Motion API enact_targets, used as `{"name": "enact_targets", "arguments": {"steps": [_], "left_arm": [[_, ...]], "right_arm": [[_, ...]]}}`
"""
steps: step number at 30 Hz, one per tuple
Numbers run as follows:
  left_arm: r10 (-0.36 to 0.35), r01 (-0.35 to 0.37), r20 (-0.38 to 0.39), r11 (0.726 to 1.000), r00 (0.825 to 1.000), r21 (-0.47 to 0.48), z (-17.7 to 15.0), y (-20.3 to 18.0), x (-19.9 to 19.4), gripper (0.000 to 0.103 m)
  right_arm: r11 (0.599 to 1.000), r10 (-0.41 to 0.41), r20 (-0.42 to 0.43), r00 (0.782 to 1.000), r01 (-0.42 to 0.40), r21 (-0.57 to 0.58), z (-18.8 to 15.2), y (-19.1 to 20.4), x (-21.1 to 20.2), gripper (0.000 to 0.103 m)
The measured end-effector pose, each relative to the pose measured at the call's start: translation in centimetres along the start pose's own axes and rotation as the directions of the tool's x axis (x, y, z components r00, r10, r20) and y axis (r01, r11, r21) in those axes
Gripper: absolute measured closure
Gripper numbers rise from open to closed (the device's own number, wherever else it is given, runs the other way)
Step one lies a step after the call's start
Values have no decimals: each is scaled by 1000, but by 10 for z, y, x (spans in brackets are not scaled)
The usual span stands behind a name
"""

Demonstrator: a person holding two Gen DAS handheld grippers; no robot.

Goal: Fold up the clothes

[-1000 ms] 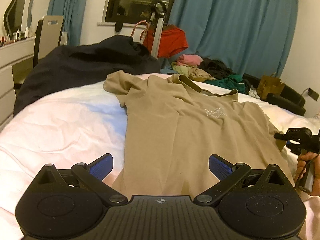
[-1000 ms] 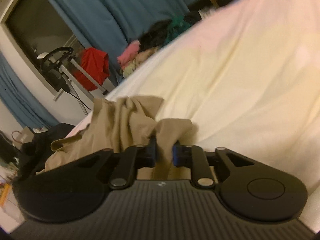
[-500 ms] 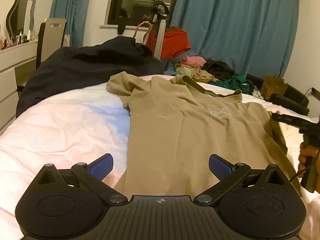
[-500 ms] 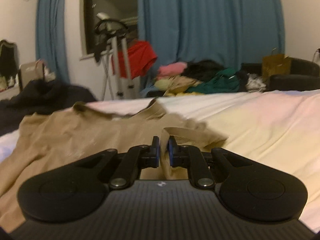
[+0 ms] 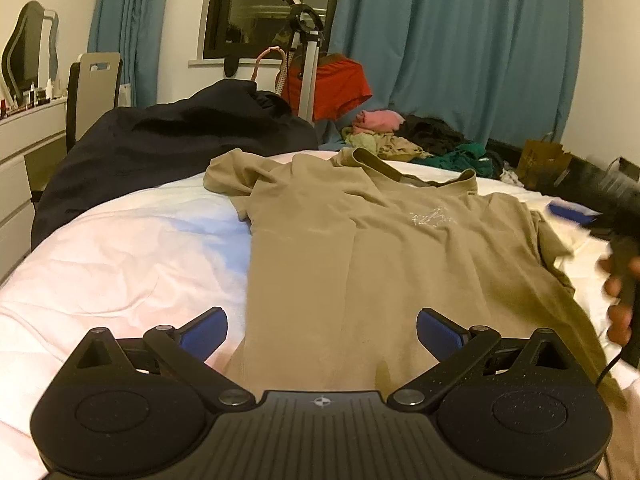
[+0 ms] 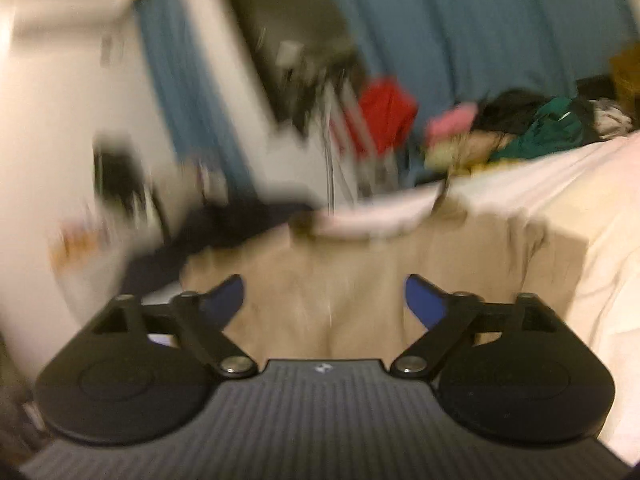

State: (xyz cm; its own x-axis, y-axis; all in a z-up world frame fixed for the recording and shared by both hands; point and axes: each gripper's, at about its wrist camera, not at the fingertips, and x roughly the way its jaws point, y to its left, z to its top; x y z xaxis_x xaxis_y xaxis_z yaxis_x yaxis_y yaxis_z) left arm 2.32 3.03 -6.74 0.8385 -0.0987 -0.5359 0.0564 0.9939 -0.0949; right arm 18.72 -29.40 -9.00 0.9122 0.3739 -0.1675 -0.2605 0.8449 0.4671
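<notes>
Shirt [image 5: 380, 264]: tan, short-sleeved, with a pale mark on the chest, spread flat and face up on our bed [image 5: 120, 264], collar toward twelve o'clock in the left wrist view, hem at six o'clock just ahead of our left gripper [image 5: 322, 332]. One sleeve lies out toward ten o'clock; the other side is turned in along the three o'clock edge. Left gripper: jaws wide apart, blue pads either side of the hem, nothing grasped, not touching the cloth that we can tell. Right gripper [image 6: 324, 300]: jaws opening, blue pads spread wide, nothing between them; the shirt lies beyond, at twelve o'clock in its badly blurred view. From the left wrist view we see that gripper only as a blurred dark shape at three o'clock, with a hand [image 5: 620, 300] on its handle. Dark bedding [image 5: 160, 148]: heaped at ten o'clock. Clothes pile [image 5: 416, 140]: pink, green, black, beyond the bed at one o'clock. Blue curtains [image 5: 460, 40]: behind, at twelve o'clock.
</notes>
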Motion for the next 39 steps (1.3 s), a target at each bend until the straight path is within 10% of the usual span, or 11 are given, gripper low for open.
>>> {"name": "enact_targets", "arguments": {"steps": [7,10,13,23,31,39], "left_arm": [[-33,33,-15,999,999,-33,1,4,1,1],[-37,36,-21,999,999,-34,0,3,1,1],[-44,43,-28,999,999,-33,0,2,3,1],[-36,35,-55,999,998,-20,-3,1,13,1],[-53,52,-51,998,997,-29,-2,2,14,1],[-49,48,-42,999,998,-10,-4,-1,12,2]], "right_arm": [[862,-206,175,963,94,498,8,-98,-44,11],[765,-272,138,952,127,631,-4,-137,-46,35],[744,-291,29,956,208,635,-17,-147,-30,39],[849,-325,-140,935,353,392,-29,-105,25,43],[555,-190,39,981,74,829,-72,-158,-14,44],[628,-170,-49,984,146,764,-65,-139,6,89]]}}
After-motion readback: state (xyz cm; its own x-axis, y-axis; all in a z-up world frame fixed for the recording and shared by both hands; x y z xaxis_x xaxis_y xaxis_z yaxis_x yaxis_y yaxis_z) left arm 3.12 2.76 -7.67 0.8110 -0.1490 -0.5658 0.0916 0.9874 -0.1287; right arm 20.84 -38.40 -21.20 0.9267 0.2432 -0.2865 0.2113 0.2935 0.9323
